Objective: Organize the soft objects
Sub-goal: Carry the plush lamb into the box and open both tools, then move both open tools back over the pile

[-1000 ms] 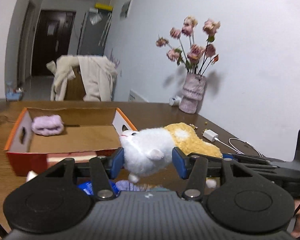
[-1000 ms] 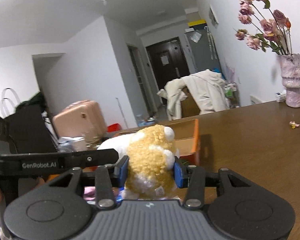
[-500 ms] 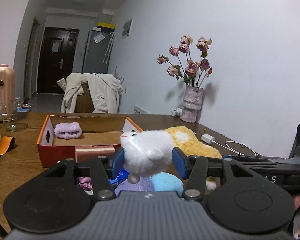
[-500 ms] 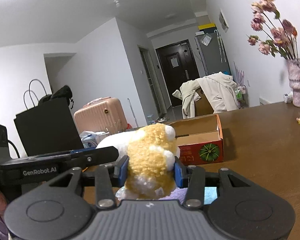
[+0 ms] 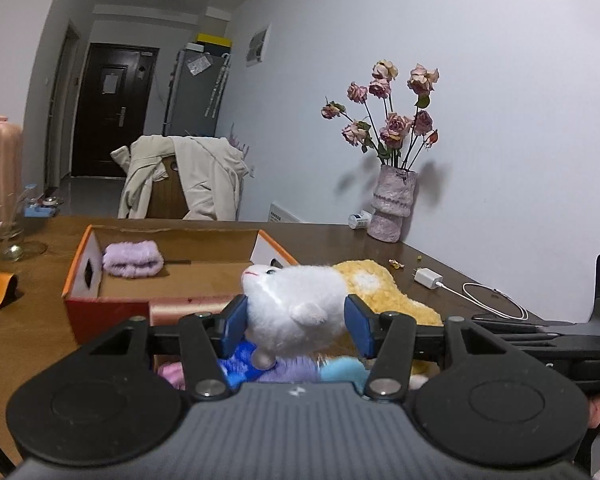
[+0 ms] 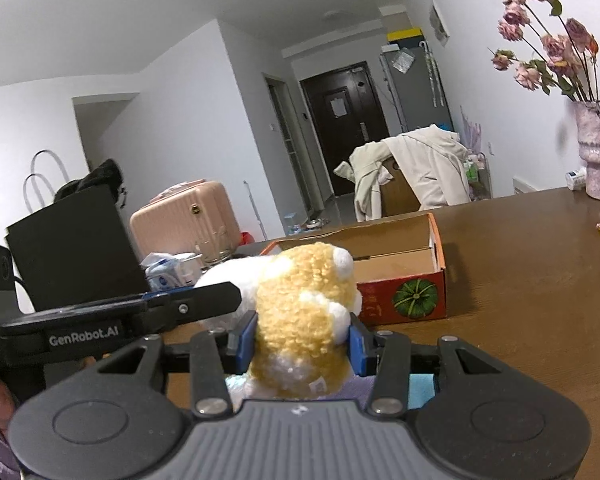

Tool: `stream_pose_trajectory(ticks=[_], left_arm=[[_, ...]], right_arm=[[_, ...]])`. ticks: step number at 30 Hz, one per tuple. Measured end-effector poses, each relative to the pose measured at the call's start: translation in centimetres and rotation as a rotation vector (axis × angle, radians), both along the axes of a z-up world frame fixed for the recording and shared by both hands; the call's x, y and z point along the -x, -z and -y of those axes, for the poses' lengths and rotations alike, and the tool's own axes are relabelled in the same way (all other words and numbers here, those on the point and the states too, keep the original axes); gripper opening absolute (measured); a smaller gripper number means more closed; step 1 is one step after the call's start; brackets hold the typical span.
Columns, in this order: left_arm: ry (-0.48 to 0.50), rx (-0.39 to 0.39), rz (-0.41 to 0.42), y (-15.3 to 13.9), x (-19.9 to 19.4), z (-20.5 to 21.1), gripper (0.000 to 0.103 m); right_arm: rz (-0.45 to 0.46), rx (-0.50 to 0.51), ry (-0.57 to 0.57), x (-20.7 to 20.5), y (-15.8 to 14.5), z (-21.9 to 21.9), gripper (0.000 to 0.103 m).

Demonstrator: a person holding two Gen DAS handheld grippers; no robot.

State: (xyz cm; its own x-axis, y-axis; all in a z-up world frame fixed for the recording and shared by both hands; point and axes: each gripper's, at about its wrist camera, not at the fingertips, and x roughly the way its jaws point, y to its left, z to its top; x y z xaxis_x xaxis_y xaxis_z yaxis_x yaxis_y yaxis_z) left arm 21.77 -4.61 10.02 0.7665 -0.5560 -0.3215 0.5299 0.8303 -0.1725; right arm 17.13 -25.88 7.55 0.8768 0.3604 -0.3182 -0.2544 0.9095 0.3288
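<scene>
Above the wooden table (image 5: 32, 320): both grippers carry one plush toy (image 5: 300, 312) together, in the air before the cardboard box (image 5: 172, 276).
Left gripper (image 5: 295, 323): closed on the white head end of the toy; both blue pads press into the fur.
Right gripper (image 6: 302, 344): closed on the yellow curly end of the toy; the pads squeeze it from both sides.
Plush toy: it lies about level, white part to the left, yellow part to the right.
Cardboard box: open on the table, orange rim, a pumpkin picture on its red side; a purple fluffy roll (image 5: 133, 259) lies inside at the far left corner.
Under the toy: more soft things (image 5: 300, 372) in blue, purple and pink, half hidden by the grippers.
Far side of table: a vase with dried roses (image 5: 392, 208) by the wall, a white charger (image 5: 428, 278) with cable near it.
</scene>
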Motion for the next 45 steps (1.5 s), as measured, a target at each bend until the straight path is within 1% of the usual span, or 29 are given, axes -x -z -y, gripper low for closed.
stream_pose_trajectory(ticks=[4,7,11,13,16,17,19,20,22,24,25,27,28,29,31,34,37,38,40,42,45], left_arm=[[0.024,-0.033,0.006,-0.6,-4.9,1.2,0.053],[0.031,-0.068,-0.020,-0.8,-9.7,2.3,0.053],[0.028,-0.079,-0.122,-0.4,-18.2,3.5,0.053],[0.023,-0.089,-0.171,0.3,-22.1,4.0,0.053],[0.003,-0.108,-0.230,1.5,-27.1,4.9,0.053],[-0.001,-0.115,-0.247,1.9,-28.5,5.2,0.053],[-0.015,-0.117,-0.311,3.1,-31.8,5.7,0.053],[-0.018,-0.122,-0.331,3.6,-33.1,6.0,0.054],[-0.033,-0.133,-0.357,4.9,-35.2,6.4,0.053],[-0.038,-0.151,-0.381,5.9,-37.0,6.7,0.054],[-0.054,-0.164,-0.387,6.4,-37.6,6.7,0.054],[-0.079,-0.201,-0.368,6.9,-37.8,6.9,0.055],[-0.095,-0.211,-0.366,7.0,-37.8,6.8,0.055],[-0.103,-0.203,-0.371,7.0,-37.7,6.6,0.055],[-0.111,-0.201,-0.356,6.6,-37.5,6.1,0.056],[-0.122,-0.215,-0.321,5.2,-36.6,5.7,0.061],[-0.119,-0.215,-0.281,3.1,-34.9,5.1,0.066],[-0.114,-0.218,-0.263,2.1,-34.1,5.0,0.068],[-0.109,-0.229,-0.232,0.6,-32.7,4.8,0.071],[-0.113,-0.231,-0.200,-1.1,-30.9,4.4,0.073],[-0.117,-0.231,-0.157,-3.6,-27.8,3.5,0.077]], right_arm=[[0.003,0.007,0.012,-3.8,-0.8,0.8,0.044],[-0.012,0.007,0.010,-8.4,-1.3,1.7,0.044],[-0.091,-0.035,0.001,-16.6,-0.8,3.4,0.044],[-0.138,-0.059,0.006,-20.5,-0.3,4.1,0.044],[-0.190,-0.062,0.012,-25.2,0.7,4.5,0.044],[-0.211,-0.056,0.014,-26.9,1.1,4.5,0.044],[-0.247,-0.034,0.027,-29.7,1.8,4.4,0.044],[-0.256,-0.001,0.032,-30.9,2.1,4.2,0.044],[-0.283,0.038,0.045,-33.4,2.8,3.9,0.044],[-0.317,0.038,0.048,-35.7,3.6,4.1,0.044],[-0.341,0.033,0.056,-36.7,4.2,4.2,0.044],[-0.379,0.063,0.070,-38.1,4.8,4.0,0.045],[-0.374,0.081,0.066,-38.4,4.8,3.7,0.047],[-0.373,0.096,0.073,-38.5,4.7,3.4,0.048],[-0.363,0.108,0.088,-38.6,4.5,3.2,0.058],[-0.354,0.108,0.090,-38.4,4.1,3.1,0.065],[-0.307,0.137,0.101,-37.0,2.6,2.9,0.069],[-0.296,0.138,0.104,-36.3,1.8,2.9,0.070],[-0.270,0.141,0.104,-35.0,0.2,3.1,0.073],[-0.228,0.149,0.108,-32.9,-1.9,3.1,0.078],[-0.164,0.171,0.113,-29.4,-4.8,3.1,0.080]])
